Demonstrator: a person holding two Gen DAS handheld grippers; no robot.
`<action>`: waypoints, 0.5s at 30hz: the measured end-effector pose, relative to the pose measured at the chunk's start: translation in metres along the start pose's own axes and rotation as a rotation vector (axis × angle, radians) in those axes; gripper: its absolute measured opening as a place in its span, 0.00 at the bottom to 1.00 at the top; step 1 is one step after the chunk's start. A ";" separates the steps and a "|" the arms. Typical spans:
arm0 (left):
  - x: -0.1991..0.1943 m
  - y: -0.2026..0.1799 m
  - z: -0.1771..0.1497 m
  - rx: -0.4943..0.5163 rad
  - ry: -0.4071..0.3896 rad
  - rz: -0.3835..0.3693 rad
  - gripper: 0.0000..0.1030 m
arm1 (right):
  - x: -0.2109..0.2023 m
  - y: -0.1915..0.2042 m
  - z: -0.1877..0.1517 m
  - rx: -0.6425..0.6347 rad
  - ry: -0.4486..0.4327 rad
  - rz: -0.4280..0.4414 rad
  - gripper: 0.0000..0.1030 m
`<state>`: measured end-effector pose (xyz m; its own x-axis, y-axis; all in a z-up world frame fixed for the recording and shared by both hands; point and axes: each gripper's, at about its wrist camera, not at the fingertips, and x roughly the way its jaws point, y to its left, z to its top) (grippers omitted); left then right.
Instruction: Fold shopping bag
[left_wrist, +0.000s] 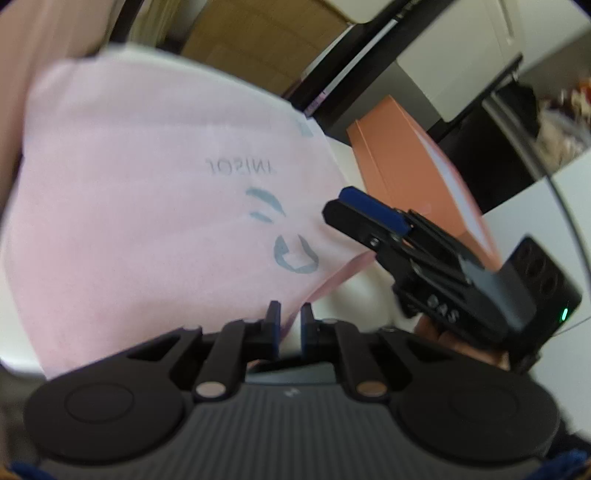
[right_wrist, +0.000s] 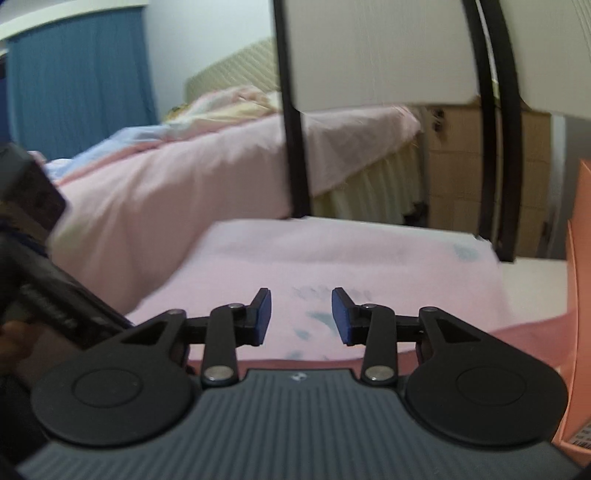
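Pink shopping bag (left_wrist: 147, 192), spread flat on white table (left_wrist: 343, 295): corner strip seemingly pinched at 6 o'clock by narrowed left gripper (left_wrist: 290, 325), right gripper (right_wrist: 301, 317) parted, empty; edges best aligned before creasing.

Pale pink shopping bag (left_wrist: 147, 192) — grey-blue print; orange box (left_wrist: 410, 173) — blue pads (right_wrist: 263, 317)
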<state>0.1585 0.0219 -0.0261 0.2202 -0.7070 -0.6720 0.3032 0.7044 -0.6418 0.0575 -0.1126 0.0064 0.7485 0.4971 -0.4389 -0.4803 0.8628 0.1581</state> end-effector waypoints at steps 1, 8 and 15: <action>0.003 0.005 -0.002 -0.037 0.008 -0.019 0.11 | -0.001 0.012 -0.002 -0.018 -0.002 0.006 0.39; 0.008 0.030 -0.004 -0.205 0.007 -0.079 0.10 | -0.011 0.093 -0.020 -0.143 -0.013 0.044 0.38; 0.012 0.024 0.002 -0.174 -0.011 -0.032 0.13 | 0.013 0.135 -0.029 -0.170 0.041 0.045 0.37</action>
<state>0.1706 0.0302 -0.0490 0.2238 -0.7291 -0.6468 0.1453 0.6812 -0.7176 -0.0107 0.0081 -0.0038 0.7071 0.5275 -0.4708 -0.5857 0.8100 0.0279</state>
